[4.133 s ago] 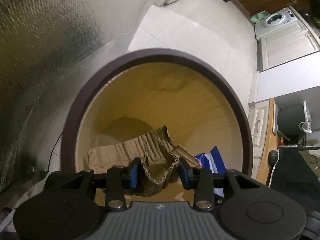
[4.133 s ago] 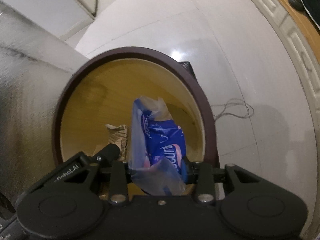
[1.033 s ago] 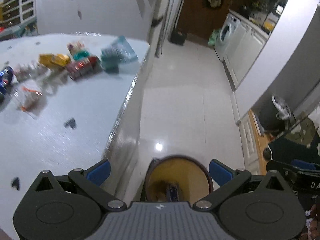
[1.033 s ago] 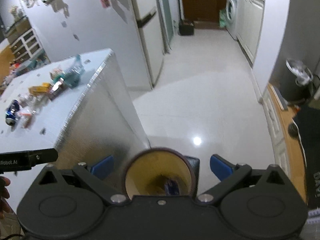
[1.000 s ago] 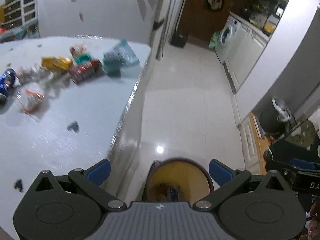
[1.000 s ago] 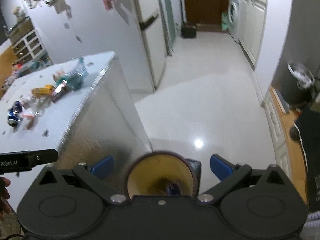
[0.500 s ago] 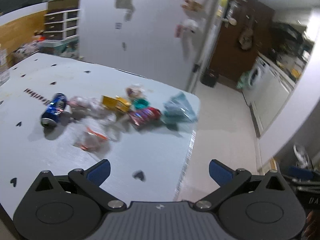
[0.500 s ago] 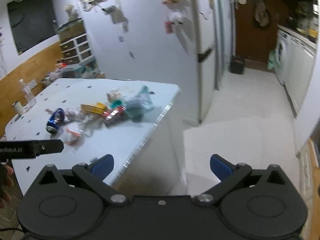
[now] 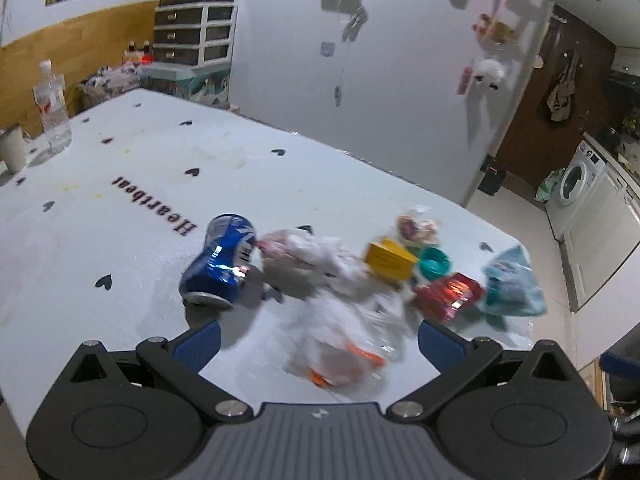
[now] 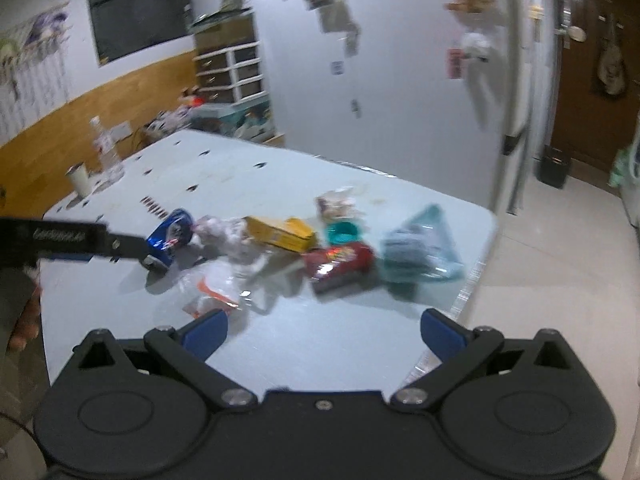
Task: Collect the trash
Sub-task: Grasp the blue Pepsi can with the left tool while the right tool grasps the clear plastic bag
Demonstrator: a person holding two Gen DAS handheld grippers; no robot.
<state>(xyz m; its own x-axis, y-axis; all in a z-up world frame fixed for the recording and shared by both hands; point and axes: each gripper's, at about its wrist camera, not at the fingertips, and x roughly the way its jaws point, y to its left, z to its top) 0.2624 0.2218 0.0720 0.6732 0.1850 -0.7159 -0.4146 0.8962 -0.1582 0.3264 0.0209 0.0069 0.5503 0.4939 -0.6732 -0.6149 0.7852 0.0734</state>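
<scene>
Trash lies in a row on the white table (image 9: 120, 184): a dented blue can (image 9: 220, 264), crumpled white plastic (image 9: 312, 256), a yellow box (image 9: 388, 260), a teal cup (image 9: 434, 260), a red wrapper (image 9: 448, 296), a teal bag (image 9: 512, 284) and a clear wrapper with orange bits (image 9: 340, 344). My left gripper (image 9: 318, 338) is open just above the clear wrapper. My right gripper (image 10: 324, 330) is open over the table's near side, with the red wrapper (image 10: 340, 264) and teal bag (image 10: 420, 248) ahead of it. The left tool's arm (image 10: 72, 240) reaches toward the can (image 10: 168, 240).
A water bottle (image 9: 52, 116) and a cup (image 9: 12, 152) stand at the table's far left. Behind the table is a white fridge (image 9: 380, 60) with magnets. The table's right edge (image 10: 476, 272) drops to a white tiled floor (image 10: 560, 280). A washing machine (image 9: 576, 184) is at right.
Both grippers have let go of their trash in the bin, opened, and swung up from the bin on the floor to face the litter on the table, closer than half a second ago.
</scene>
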